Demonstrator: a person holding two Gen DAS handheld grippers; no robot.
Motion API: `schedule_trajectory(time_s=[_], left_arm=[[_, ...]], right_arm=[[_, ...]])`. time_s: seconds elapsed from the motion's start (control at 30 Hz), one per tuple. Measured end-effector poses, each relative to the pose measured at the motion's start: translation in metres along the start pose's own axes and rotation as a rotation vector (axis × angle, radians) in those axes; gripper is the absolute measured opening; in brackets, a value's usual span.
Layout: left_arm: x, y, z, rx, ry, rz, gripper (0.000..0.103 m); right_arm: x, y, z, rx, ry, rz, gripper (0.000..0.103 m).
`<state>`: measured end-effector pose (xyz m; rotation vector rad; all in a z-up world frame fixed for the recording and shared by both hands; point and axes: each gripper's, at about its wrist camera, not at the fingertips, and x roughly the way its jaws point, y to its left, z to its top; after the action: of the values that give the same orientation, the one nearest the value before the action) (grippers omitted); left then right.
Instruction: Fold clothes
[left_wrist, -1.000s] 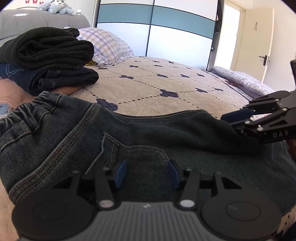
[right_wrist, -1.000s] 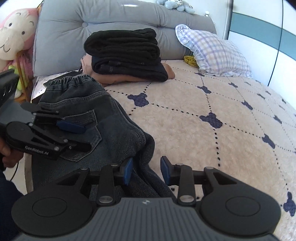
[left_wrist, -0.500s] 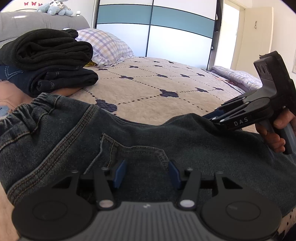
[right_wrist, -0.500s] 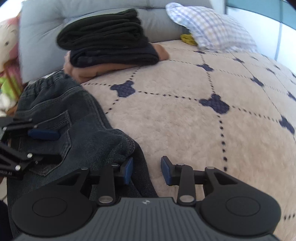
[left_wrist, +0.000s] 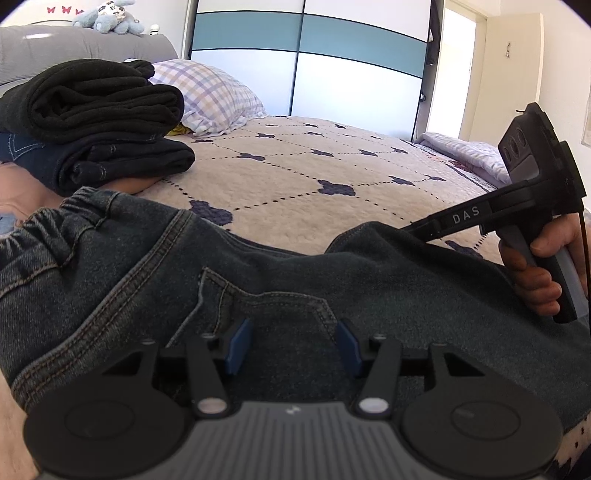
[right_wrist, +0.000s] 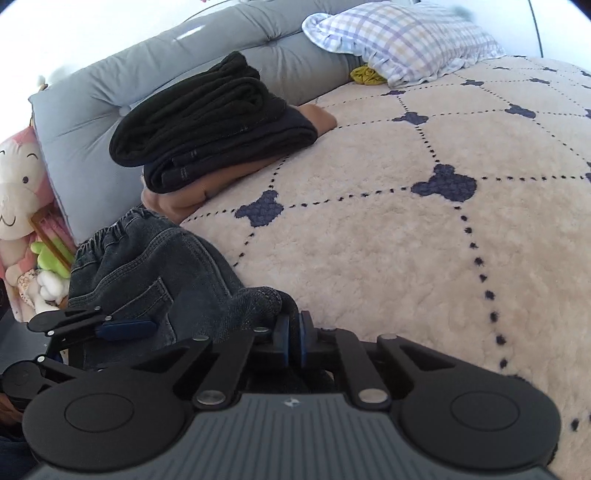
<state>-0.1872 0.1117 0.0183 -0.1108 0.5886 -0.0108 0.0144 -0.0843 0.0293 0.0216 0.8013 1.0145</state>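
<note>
Bedroom; cream quilted bedspread (right_wrist: 424, 258) with navy clover marks, work done at its near edge.

Nearest us, the dark denim jeans (left_wrist: 258, 273) lie across that edge, elastic waistband toward the headboard, back pocket up. Our left gripper (left_wrist: 291, 345) sits low over the pocket, jaws spread, nothing between them. Our right gripper (right_wrist: 291, 338) has its pads pressed together on a bunched fold of the jeans' leg end.

Risks as we judge them: the pinch looks thick and lumpy, so it may catch only the top layers, and the under layer could drop out when lifted. With the left side unpinned, the whole garment may drag rather than fold.

Farther back, the stack of folded dark clothes (right_wrist: 210, 122) sits close to the waistband; a wide swing could knock it. Beyond, the checked pillow (right_wrist: 402, 40) and grey headboard (right_wrist: 110, 96).
</note>
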Motion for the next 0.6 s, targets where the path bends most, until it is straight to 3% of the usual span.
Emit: schedule_trajectory(time_s=[0.13,0.2,0.3,0.33,0.47,0.53,0.6], left_arm=[[0.000,0.001,0.000,-0.004,-0.003,-0.008,0.053],[-0.001,0.001,-0.001,-0.002,-0.003,-0.008,0.053],[-0.001,0.002,-0.001,-0.004,-0.003,-0.012,0.053],[-0.001,0.002,-0.001,-0.003,-0.003,-0.014,0.053],[-0.001,0.002,-0.002,0.002,-0.008,-0.013,0.053],[-0.001,0.002,-0.002,0.000,-0.009,-0.013,0.053],[-0.001,0.002,-0.002,-0.002,-0.009,-0.015,0.053]], right_arm=[[-0.012,-0.011,0.000,0.134,-0.081,0.000,0.005],[-0.010,-0.020,0.000,0.212,-0.081,-0.003,0.005],[-0.007,-0.030,0.003,0.259,-0.092,-0.151,0.000],[-0.009,-0.034,0.004,0.275,-0.107,-0.160,0.000],[-0.022,-0.027,0.007,0.261,-0.114,0.033,0.006],[-0.022,-0.020,0.010,0.247,-0.077,0.073,0.010],[-0.017,-0.021,0.009,0.281,-0.025,0.071,0.031]])
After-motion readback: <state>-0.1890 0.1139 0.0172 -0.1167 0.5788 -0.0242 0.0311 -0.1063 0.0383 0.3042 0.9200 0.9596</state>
